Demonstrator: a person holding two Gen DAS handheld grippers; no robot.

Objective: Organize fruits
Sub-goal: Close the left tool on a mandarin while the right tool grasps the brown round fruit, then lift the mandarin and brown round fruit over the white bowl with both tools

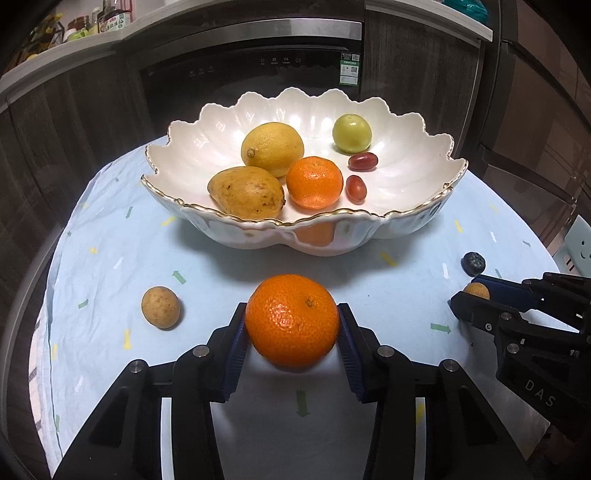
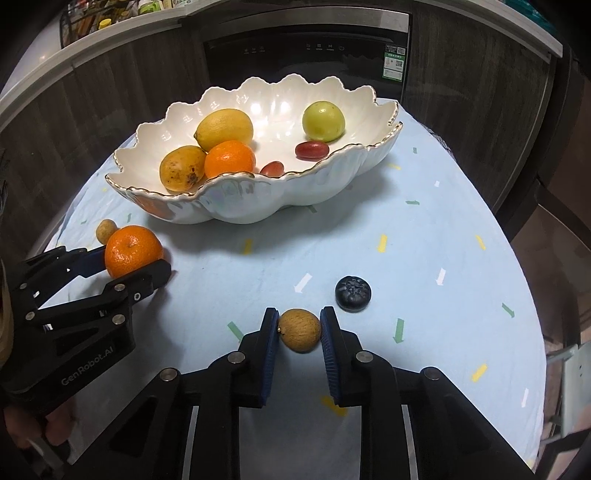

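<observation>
My left gripper (image 1: 292, 320) is shut on an orange mandarin (image 1: 292, 320), held just above the light blue tablecloth in front of the white scalloped bowl (image 1: 406, 225). It also shows in the right wrist view (image 2: 133, 254). My right gripper (image 2: 298, 328) is shut on a small tan longan (image 2: 300, 329) on the cloth. The bowl (image 2: 314, 184) holds a lemon (image 1: 272, 147), a pear (image 1: 246, 192), a second mandarin (image 1: 314, 181), a green fruit (image 1: 351, 133) and two red grapes (image 1: 362, 161). Another longan (image 1: 160, 307) and a dark berry (image 2: 352, 293) lie on the cloth.
The round table (image 2: 461, 206) is covered by the blue cloth with arrow marks. A dark built-in appliance (image 1: 258, 70) and wooden cabinets stand behind it. A counter with bottles (image 1: 107, 18) is at the upper left.
</observation>
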